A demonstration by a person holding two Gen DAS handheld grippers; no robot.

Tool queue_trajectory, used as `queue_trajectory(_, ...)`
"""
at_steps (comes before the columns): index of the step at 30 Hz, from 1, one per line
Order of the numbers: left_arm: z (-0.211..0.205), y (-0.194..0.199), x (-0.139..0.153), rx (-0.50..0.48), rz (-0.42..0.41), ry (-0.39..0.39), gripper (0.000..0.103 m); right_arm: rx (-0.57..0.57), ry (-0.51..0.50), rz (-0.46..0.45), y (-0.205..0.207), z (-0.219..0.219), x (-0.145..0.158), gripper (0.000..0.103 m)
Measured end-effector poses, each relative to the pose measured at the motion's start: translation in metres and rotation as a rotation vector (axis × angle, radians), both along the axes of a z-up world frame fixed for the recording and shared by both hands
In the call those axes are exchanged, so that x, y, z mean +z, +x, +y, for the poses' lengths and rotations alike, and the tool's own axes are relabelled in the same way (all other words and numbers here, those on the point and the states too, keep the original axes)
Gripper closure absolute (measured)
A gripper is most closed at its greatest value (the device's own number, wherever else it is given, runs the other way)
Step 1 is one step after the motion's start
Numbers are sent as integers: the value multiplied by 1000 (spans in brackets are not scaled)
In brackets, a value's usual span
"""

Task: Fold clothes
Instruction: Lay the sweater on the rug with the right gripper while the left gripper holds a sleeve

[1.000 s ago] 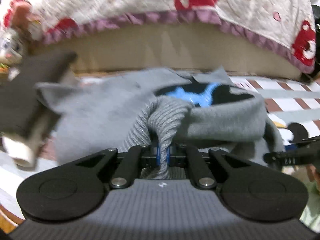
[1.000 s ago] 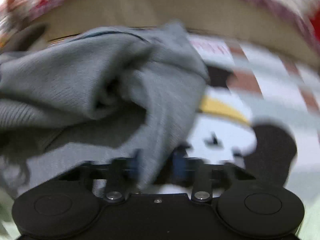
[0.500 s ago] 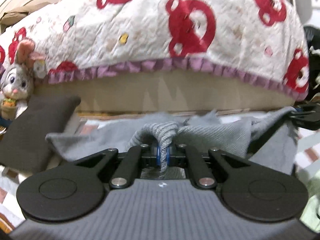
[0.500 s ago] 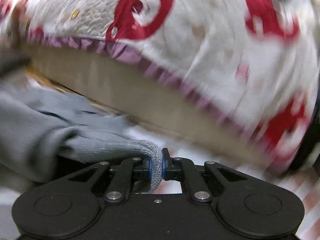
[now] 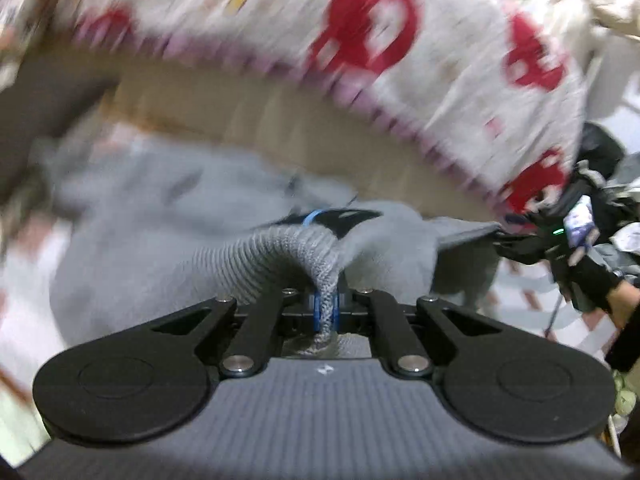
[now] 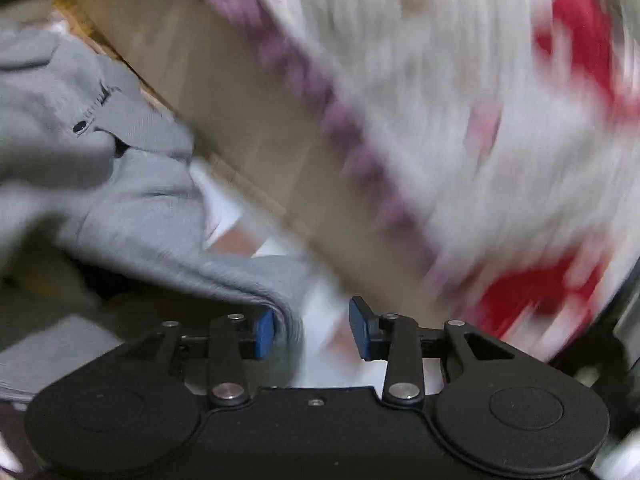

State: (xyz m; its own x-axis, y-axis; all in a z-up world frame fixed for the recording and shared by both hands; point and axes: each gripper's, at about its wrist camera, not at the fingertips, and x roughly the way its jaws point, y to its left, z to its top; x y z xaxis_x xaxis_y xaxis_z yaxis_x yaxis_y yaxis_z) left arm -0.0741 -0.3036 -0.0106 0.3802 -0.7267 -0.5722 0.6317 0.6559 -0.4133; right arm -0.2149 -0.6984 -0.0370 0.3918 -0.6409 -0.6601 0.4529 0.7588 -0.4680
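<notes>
Quilted bed (image 5: 420,64) behind | left claw (image 5: 326,308) pinching grey sweater (image 5: 160,240) cuff

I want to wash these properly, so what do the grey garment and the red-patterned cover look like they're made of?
Grey garment: soft matte knit, likely cotton fleece, with a ribbed edge pinched in the left hand-held gripper. Red-patterned cover: seemingly quilted cotton, matte, purple trim; blur leaves it uncertain.

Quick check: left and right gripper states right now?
Left hand-held gripper: shut on the grey sweater, ribbed edge pinched.
Right hand-held gripper: open; sweater edge lies against one finger, not clamped.
</notes>
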Motion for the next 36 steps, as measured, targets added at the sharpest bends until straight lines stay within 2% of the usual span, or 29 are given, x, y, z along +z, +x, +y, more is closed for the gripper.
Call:
queue_trajectory(2, 5, 4, -24, 54, 48, 42, 98, -107, 155, -77, -16, -13, -20, 62)
queue_trajectory(4, 9, 7, -29, 104, 20, 92, 98, -199, 261, -157, -33, -22, -32, 56)
queue_trajectory(6, 17, 10, -23, 142, -1, 79, 98, -233, 300, -219, -47, -22, -37, 50)
queue_trajectory(8, 21, 13, -16, 183, -23, 61, 98, -266, 340, -281, -61, -22, -42, 49)
queue_trajectory(11, 23, 8, -7, 242, -108, 93, 98, -315, 397, -371, -81, -23, -49, 46)
queue_trajectory(14, 34, 8, -4, 310, -156, 102, 98, -324, 446, -400, -87, -24, -63, 46)
queue_trajectory(18, 44, 23, -9, 370, -131, 107, 98, -368, 443, -433, -85, -30, -81, 44)
queue_trajectory(21, 50, 28, -18, 396, -112, 110, 98, -426, 397, -454, -83, -32, -92, 31)
queue_trajectory(23, 51, 27, -21, 408, -110, 120, 98, -460, 356, -458, -83, -31, -95, 29)
queue_trajectory(26, 55, 27, -24, 439, -112, 131, 98, -601, 287, -440, -88, -29, -91, 26)
queue_trajectory(28, 59, 28, -25, 452, -109, 129, 98, -656, 302, -473, -97, -29, -90, 24)
queue_trajectory(29, 60, 29, -26, 454, -105, 129, 98, -663, 317, -492, -100, -29, -90, 23)
queue_trajectory(30, 61, 28, -27, 455, -101, 128, 98, -638, 316, -491, -98, -32, -93, 17)
queue_trajectory(32, 61, 29, -31, 451, -84, 124, 98, -585, 313, -489, -94, -35, -98, 16)
queue_trajectory(33, 61, 29, -32, 450, -79, 122, 98, -550, 302, -493, -91, -33, -97, 19)
queue_trajectory(35, 60, 29, -33, 448, -78, 125, 98, -458, 282, -509, -80, -33, -96, 54)
queue_trajectory(36, 60, 29, -32, 446, -77, 123, 98, -406, 271, -483, -72, -36, -92, 91)
